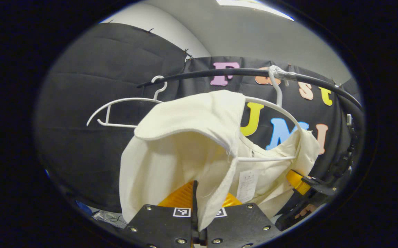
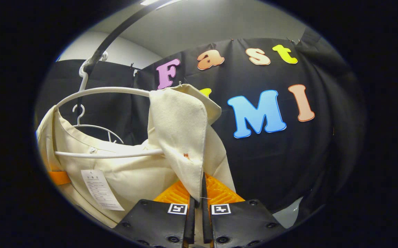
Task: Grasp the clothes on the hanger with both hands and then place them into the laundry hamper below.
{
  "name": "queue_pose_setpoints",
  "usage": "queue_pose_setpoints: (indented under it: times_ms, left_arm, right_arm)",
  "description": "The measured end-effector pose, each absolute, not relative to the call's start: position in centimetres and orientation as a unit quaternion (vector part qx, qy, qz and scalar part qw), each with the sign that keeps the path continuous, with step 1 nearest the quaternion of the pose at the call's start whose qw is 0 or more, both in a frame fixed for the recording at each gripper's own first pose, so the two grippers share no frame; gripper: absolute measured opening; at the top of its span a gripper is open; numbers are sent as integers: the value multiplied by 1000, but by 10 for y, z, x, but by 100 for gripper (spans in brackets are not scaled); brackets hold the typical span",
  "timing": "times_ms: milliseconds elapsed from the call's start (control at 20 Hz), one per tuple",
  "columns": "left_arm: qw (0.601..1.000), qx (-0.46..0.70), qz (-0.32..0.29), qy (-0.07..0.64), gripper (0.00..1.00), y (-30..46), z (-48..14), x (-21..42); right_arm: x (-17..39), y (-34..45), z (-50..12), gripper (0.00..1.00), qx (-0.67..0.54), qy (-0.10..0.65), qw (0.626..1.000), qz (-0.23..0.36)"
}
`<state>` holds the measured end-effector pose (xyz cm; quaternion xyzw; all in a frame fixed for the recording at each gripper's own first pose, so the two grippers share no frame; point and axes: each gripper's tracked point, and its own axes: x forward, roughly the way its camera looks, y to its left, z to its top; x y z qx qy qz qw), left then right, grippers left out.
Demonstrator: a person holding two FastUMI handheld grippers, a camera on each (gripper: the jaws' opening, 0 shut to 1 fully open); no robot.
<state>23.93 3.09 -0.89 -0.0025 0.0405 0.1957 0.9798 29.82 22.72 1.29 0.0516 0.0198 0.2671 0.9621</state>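
A cream garment (image 1: 181,144) hangs on a white hanger (image 1: 274,108) from a black rail (image 1: 240,72). In the left gripper view my left gripper (image 1: 197,198) is shut on a fold of the garment's shoulder, lifted off the hanger's end. The right gripper (image 1: 300,182) shows farther off at the garment's other side, with a hand under it. In the right gripper view my right gripper (image 2: 196,191) is shut on the other shoulder flap of the cream garment (image 2: 181,127), pulled up past the white hanger (image 2: 105,91). A paper tag (image 2: 100,189) dangles inside the collar.
A second, empty white hanger (image 1: 123,110) hangs on the rail to the left of the garment; it is also behind the garment in the right gripper view (image 2: 95,127). The black cloth wall stands close behind. Some crumpled plastic (image 1: 111,217) lies low at the left.
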Motion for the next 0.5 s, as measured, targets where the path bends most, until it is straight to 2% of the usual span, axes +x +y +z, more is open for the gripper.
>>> queue_pose_setpoints:
  times_ms: [50,100,250,500]
  left_arm:
    - [980,2,196,38,2,33,-6,236]
    - [981,2,192,34,2,34,-3,234]
    - [980,-8,196,25,2,43,4,228]
    - [978,-2,206,-14,2,56,28,218]
  right_arm:
    - [301,229,15,4,49,18,960,275]
    - [300,228,18,3,43,11,958,282]
    - [299,222,28,1,23,-12,959,283]
    - [314,200,47,2,10,-49,969,242]
